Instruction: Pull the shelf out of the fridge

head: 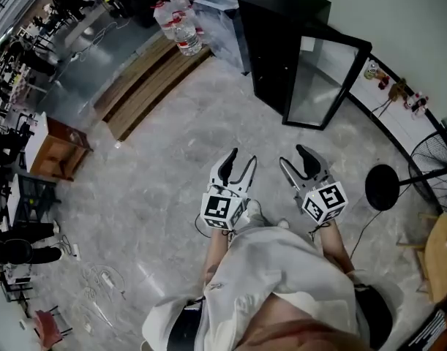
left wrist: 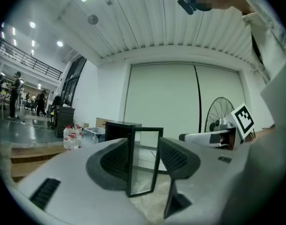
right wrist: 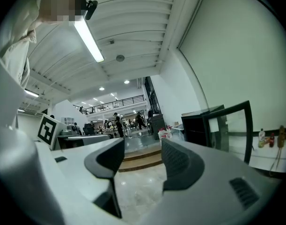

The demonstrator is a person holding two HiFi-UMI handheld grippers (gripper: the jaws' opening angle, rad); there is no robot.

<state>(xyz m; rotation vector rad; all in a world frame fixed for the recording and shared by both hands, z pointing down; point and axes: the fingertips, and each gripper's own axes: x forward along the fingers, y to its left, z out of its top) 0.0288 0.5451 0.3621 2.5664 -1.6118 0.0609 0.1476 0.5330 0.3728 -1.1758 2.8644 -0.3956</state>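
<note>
Black fridge (head: pixel 280 46), glass door (head: pixel 322 82) swung wide, is well ahead; we'd close in w/ left gripper (head: pixel 242 157) & right gripper (head: pixel 293 156) jaws apart, empty.

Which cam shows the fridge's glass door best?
Head view: the glass door shows whole from above, swung open off the black fridge. Left gripper view has it between the left gripper tongs, narrow and angled. Right gripper view shows it far right, its bottom cut off by the right gripper.
</note>
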